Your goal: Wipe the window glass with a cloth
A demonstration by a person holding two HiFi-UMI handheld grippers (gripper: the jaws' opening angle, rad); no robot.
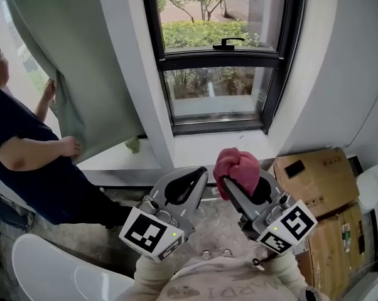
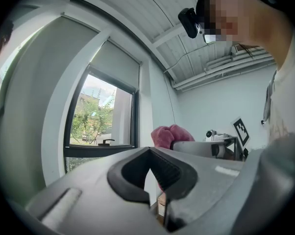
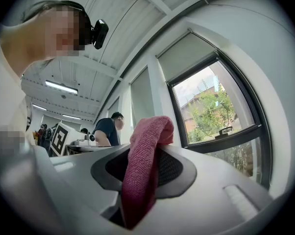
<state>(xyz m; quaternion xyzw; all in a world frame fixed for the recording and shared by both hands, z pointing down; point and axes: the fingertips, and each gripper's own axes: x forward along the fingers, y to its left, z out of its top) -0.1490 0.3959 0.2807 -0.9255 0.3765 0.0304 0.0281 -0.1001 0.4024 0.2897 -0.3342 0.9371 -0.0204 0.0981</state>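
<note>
My right gripper [image 1: 226, 184] pinches the pink cloth [image 1: 238, 165] at lower centre. The window glass [image 1: 214, 91] lies directly up-frame, well apart, and my left gripper [image 1: 201, 175] is pressed together, empty.

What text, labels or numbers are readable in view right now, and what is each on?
"ARD": the legible part of upside-down lettering on the wearer's shirt; the rest is unclear.
Cardboard box: small printed marks, too small to read.
Left tool and right tool: cubes bear black-and-white square patterns, no words.
Pink cloth: no print.
</note>
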